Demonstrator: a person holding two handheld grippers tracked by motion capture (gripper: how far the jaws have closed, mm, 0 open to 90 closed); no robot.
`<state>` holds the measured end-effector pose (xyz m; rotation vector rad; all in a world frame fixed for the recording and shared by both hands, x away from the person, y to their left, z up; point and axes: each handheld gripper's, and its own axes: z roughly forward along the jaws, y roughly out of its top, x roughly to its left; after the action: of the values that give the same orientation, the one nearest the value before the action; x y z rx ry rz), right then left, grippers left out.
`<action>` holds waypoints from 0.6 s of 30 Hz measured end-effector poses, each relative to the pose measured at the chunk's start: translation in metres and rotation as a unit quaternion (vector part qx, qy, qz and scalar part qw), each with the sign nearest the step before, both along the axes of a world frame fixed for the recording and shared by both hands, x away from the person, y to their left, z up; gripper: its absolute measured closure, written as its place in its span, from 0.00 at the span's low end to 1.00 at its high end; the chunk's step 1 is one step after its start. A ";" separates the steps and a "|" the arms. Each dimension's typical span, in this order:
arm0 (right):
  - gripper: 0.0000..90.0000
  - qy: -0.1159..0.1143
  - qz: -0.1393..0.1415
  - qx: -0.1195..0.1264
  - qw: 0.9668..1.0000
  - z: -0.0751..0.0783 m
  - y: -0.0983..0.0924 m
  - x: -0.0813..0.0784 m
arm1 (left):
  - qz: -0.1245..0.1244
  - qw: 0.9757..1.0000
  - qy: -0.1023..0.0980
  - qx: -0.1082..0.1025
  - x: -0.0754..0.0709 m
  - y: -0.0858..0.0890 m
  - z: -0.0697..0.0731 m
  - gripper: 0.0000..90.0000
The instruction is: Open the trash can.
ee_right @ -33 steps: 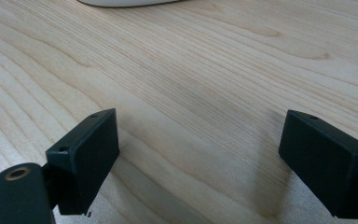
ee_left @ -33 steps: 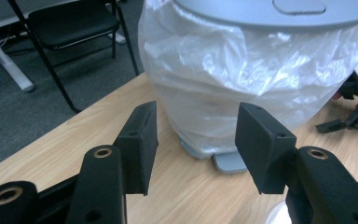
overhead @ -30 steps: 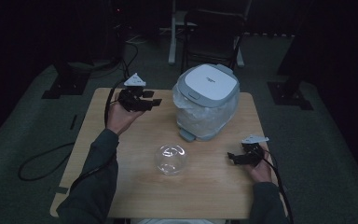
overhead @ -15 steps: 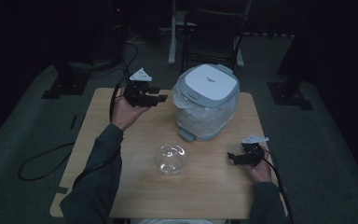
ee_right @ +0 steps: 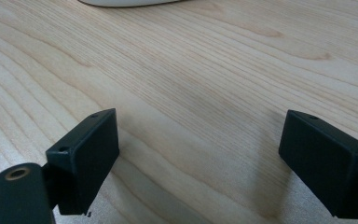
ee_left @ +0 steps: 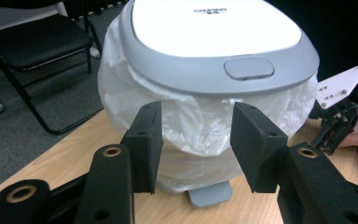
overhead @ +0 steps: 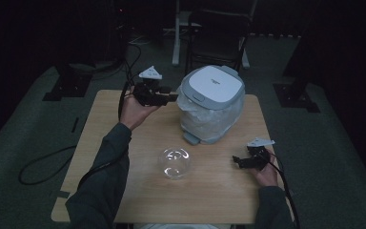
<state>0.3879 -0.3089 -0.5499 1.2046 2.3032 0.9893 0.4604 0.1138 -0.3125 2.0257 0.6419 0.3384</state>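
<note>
The bin (overhead: 212, 102) stands near the far edge of the worktop (overhead: 124, 191), right of centre: a rounded body lined with a crinkled white plastic bag, a grey-rimmed white lid, a grey pedal at its base. A clear glass bowl (overhead: 174, 162) sits mid-worktop, well apart. The left hand-held gripper (overhead: 171, 97) is raised, held level toward the bin, jaws partly apart and just been closing, nothing between them. The right hand-held gripper (overhead: 235, 162) rests near the right edge, jaws wide, empty.

Clear bowl (overhead: 174, 162); black chair (overhead: 218, 33), perhaps folding
</note>
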 end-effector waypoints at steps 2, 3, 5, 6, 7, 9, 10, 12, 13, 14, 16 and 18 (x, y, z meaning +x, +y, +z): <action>0.12 0.000 0.000 0.000 1.000 0.000 0.000 0.000 | -0.001 1.000 -0.002 0.000 0.000 -0.002 0.003 0.62; 0.12 0.000 0.000 0.000 1.000 0.000 0.000 0.000 | -0.001 1.000 -0.003 0.002 0.000 -0.003 0.004 0.63; 0.13 0.000 0.000 0.000 1.000 0.000 0.000 0.000 | -0.002 1.000 -0.004 0.004 0.001 -0.006 0.006 0.65; 0.12 0.000 0.000 0.000 1.000 0.000 0.000 0.000 | -0.004 1.000 -0.004 0.006 0.001 -0.008 0.007 0.65; 0.12 0.000 0.000 0.000 1.000 0.000 0.000 0.000 | -0.005 1.000 -0.005 0.005 0.001 -0.009 0.008 0.66; 0.12 0.000 0.000 0.000 1.000 0.000 0.000 0.000 | -0.010 1.000 -0.005 -0.001 0.002 -0.012 0.010 0.68; 0.12 0.000 0.000 0.000 1.000 0.000 0.000 0.000 | -0.011 1.000 -0.005 -0.003 0.002 -0.013 0.011 0.70; 0.12 0.000 0.000 0.000 1.000 0.000 0.000 0.000 | -0.012 1.000 -0.006 -0.003 0.003 -0.016 0.012 0.73; 0.13 0.000 0.000 0.000 1.000 0.000 0.000 0.000 | -0.013 1.000 -0.007 -0.002 0.003 -0.017 0.012 0.75; 0.12 0.000 0.000 0.000 1.000 0.000 0.000 0.000 | -0.015 1.000 -0.008 0.002 0.004 -0.019 0.012 0.77; 0.12 0.000 0.000 0.000 1.000 0.000 0.000 0.000 | -0.017 1.000 -0.009 0.005 0.004 -0.023 0.013 0.79; 0.12 0.000 0.000 0.000 1.000 0.000 0.000 0.000 | -0.020 1.000 -0.012 0.008 0.004 -0.027 0.012 0.85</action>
<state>0.3879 -0.3089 -0.5499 1.2049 2.3034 0.9894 0.4643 0.0864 -0.3001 2.0436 0.5856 0.3444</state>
